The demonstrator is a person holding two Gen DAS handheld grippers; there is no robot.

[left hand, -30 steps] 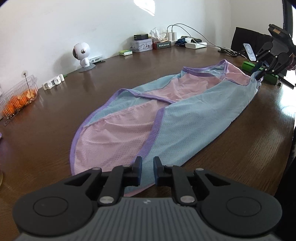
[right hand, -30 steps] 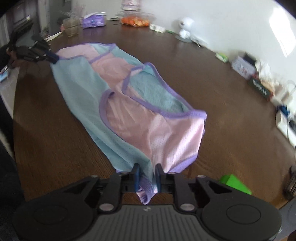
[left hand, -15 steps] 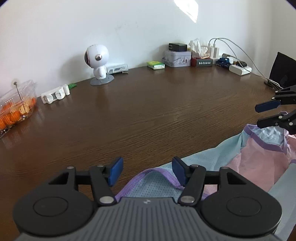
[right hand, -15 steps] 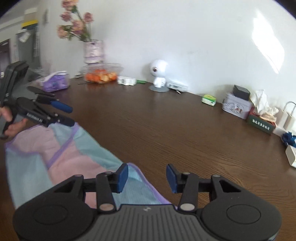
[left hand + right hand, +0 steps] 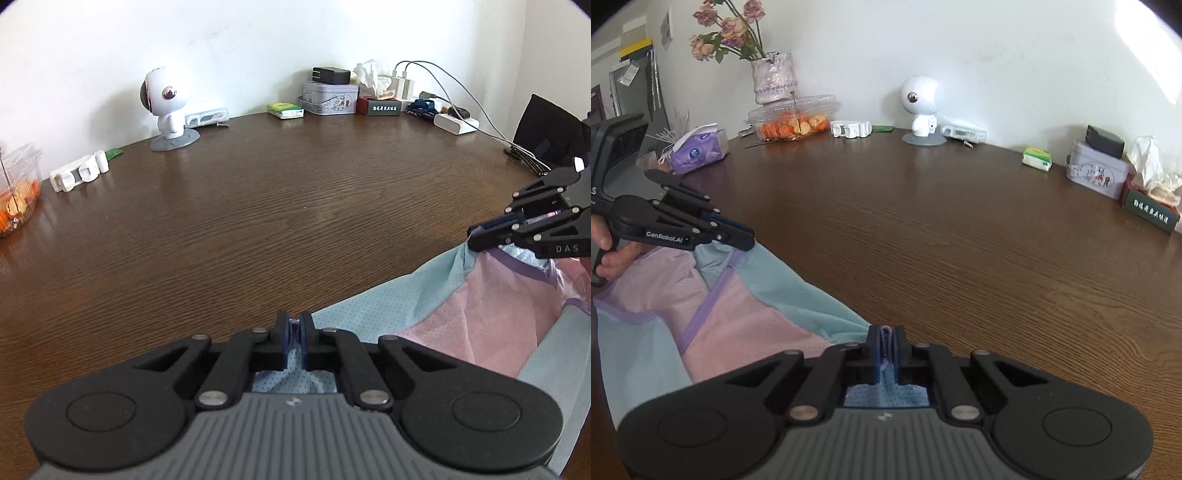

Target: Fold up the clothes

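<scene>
Pinching the garment point(image 5: 461, 325) at two points along its far edge, we judge ourselves to be at the start of a fold: both grips are made and the cloth is ready to be carried. The left hand-held gripper point(image 5: 294, 328) has its jaws pressed together on a purple-trimmed bit of hem, and the right hand-held gripper point(image 5: 886, 341) is likewise closed on a bunched fold of purple and blue fabric. Each one also shows in the other's view, nipping the same edge of the cloth further along.

The next move, as we read it, calls for lifting both corners evenly and bringing them over the body of the garment toward the near edge of the bench point(image 5: 277, 206), keeping the span between the two grips taut so the edge lands straight. Uneven height or slack would likely leave a skewed crease.

The garment is a thin, perforated mesh piece in pale blue and pink panels with purple binding. It lies at the near edge of the bench, spread between the two grippers, rumpled where it is held and sagging a little between. The far edge of the bench, along the wall, carries small clutter well apart from the cloth.
</scene>
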